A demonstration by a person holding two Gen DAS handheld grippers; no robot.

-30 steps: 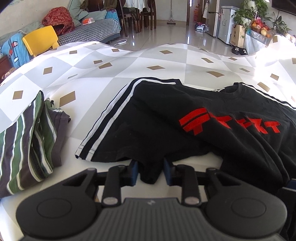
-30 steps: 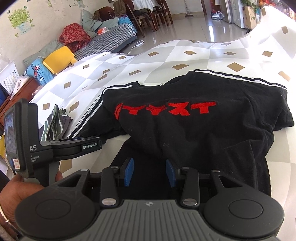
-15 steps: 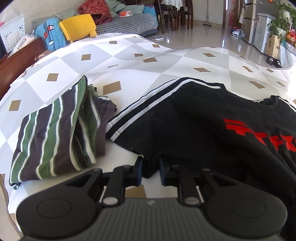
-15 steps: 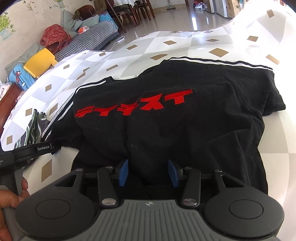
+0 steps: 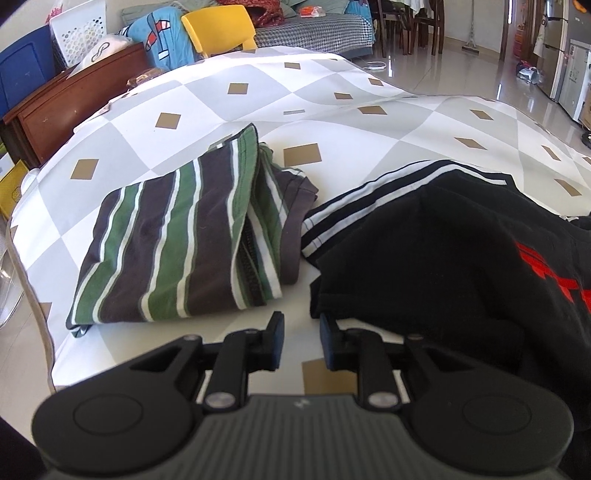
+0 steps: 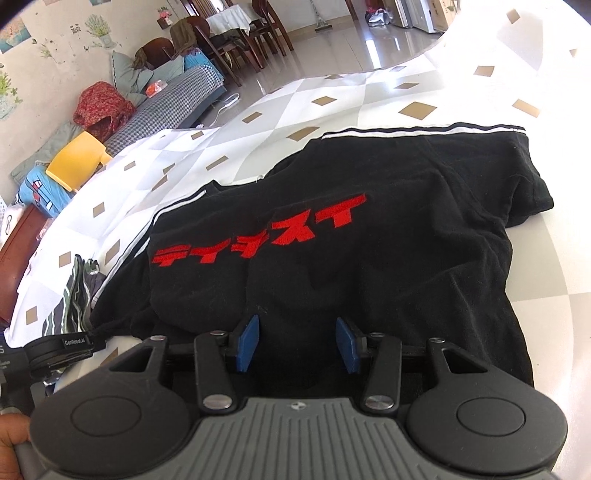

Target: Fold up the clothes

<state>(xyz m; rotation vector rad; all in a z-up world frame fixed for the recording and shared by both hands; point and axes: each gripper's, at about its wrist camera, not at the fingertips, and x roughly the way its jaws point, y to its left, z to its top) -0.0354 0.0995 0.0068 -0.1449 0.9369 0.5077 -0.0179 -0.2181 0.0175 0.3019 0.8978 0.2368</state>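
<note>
A black T-shirt [image 5: 443,240] with red lettering and white sleeve stripes lies spread and rumpled on the table. My left gripper [image 5: 301,332] hovers at its lower left corner. Its jaws are opening narrowly, bare tablecloth shows between them, and the shirt's hem lies just by the right finger. My right gripper [image 6: 297,341] stands open low over the black T-shirt [image 6: 332,266], its blue pads spread with dark fabric under them, not pinched. In the right wrist view the left gripper [image 6: 59,345] shows at the shirt's left edge.
A folded green, grey and white striped garment [image 5: 177,243] lies left of the shirt, also seen as the striped garment [image 6: 75,295]. The checked tablecloth [image 5: 258,96] ends at a near-left edge. Beyond stand a yellow chair [image 5: 218,29] and a wooden cabinet [image 5: 74,99]. A hand [image 6: 11,439] holds the left tool.
The left gripper moved left along the shirt's hem; the black fabric that was between its fingers is out of them. The striped garment came to the centre. The right pads spread wider.
</note>
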